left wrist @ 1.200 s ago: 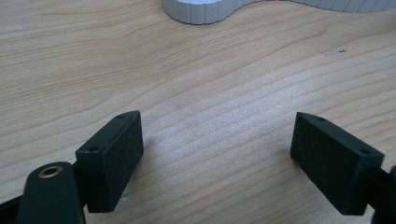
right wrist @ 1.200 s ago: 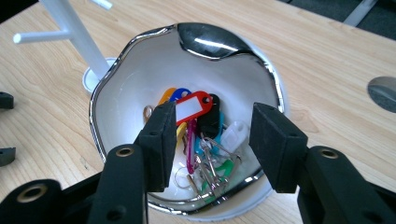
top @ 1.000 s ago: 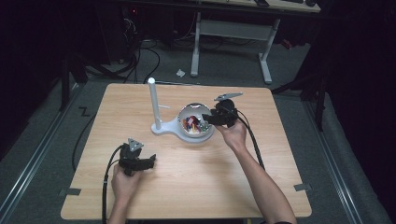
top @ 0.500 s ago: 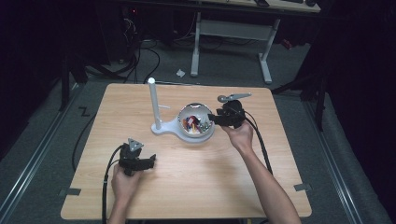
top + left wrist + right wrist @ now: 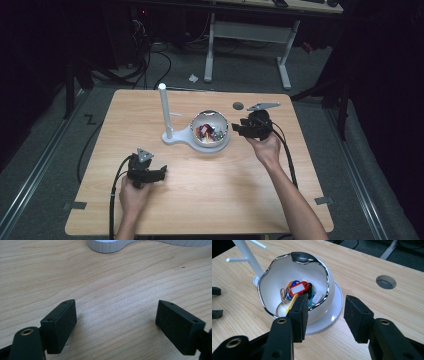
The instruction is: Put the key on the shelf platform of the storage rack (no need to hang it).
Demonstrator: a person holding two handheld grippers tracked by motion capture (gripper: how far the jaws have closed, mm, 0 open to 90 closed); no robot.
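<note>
A white bowl (image 5: 210,131) with a chrome rim sits on a white stand base at the table's middle. In the right gripper view the bowl (image 5: 279,282) holds a bunch of keyrings with coloured tags, a red tag (image 5: 298,288) on top. My right gripper (image 5: 240,129) hovers just right of the bowl and points at it. Its jaws (image 5: 325,312) are open and have just been closing, with nothing between them. My left gripper (image 5: 160,173) rests near the front left, and its jaws (image 5: 116,325) are wide open over bare wood.
A white post (image 5: 165,112) with small side pegs rises from the stand base (image 5: 107,245) left of the bowl. A round cable hole (image 5: 238,105) lies in the tabletop behind the right gripper. A desk frame stands on the floor beyond the table.
My right gripper has drawn back to the right, from over the bowl's edge to beside it. Its jaws stand a little narrower. The left gripper has stayed put.
</note>
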